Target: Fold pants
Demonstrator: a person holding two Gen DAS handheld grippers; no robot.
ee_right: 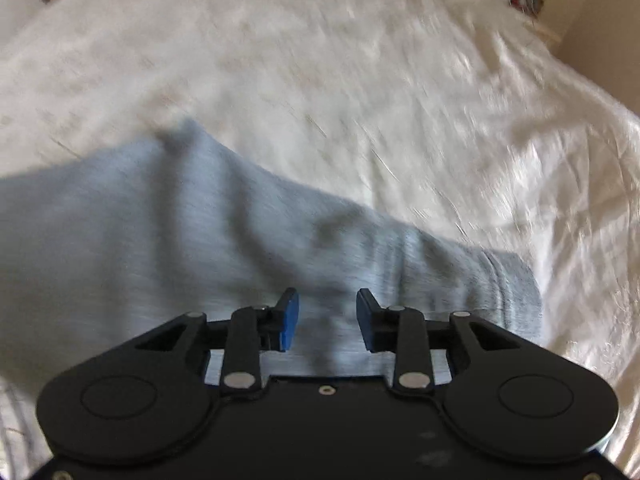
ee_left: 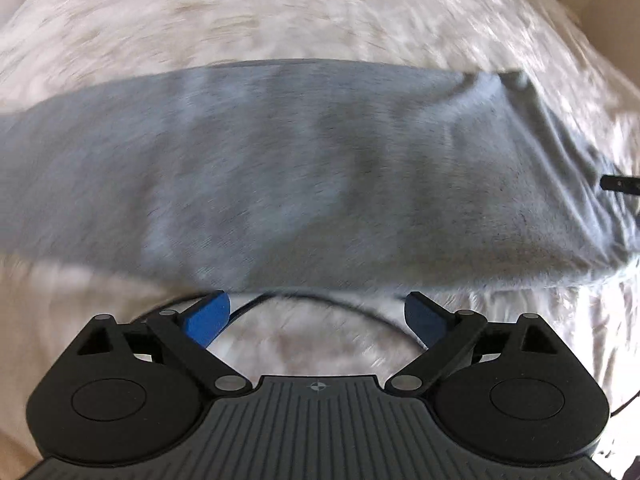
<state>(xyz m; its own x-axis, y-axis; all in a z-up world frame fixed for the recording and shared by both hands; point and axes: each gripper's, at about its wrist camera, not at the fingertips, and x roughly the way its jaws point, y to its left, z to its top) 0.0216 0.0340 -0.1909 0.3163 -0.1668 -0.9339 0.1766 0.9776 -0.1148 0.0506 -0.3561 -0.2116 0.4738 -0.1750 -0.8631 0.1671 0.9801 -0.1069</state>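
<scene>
Starting on the left side: the left gripper (ee_left: 316, 312) is tipped steeply down at the bed, and its tongs are spread really wide with nothing in them. Both blue pads (ee_left: 208, 318) hang over bare white bedspread (ee_left: 320, 12), just short of the near edge of the pants (ee_left: 280, 168). The pants are grey and lie as one long flat band across the bed from about 9 o'clock to 3 o'clock in that view, with a bunched corner up around 2 o'clock. A thin dark cable (ee_left: 320, 301) curves between the two fingers, right by the fabric edge. At 3 o'clock a small black piece (ee_left: 620, 184) pokes in from the frame edge; can't tell what it is.

Over on the right: the right gripper (ee_right: 327, 316) also points steeply down, sitting directly over the pants (ee_right: 160, 240) near their 4 o'clock end. Its tongs are narrow but parted, pads not pinching anything, grey cloth showing in the gap. Everything's pretty motion-blurred.
</scene>
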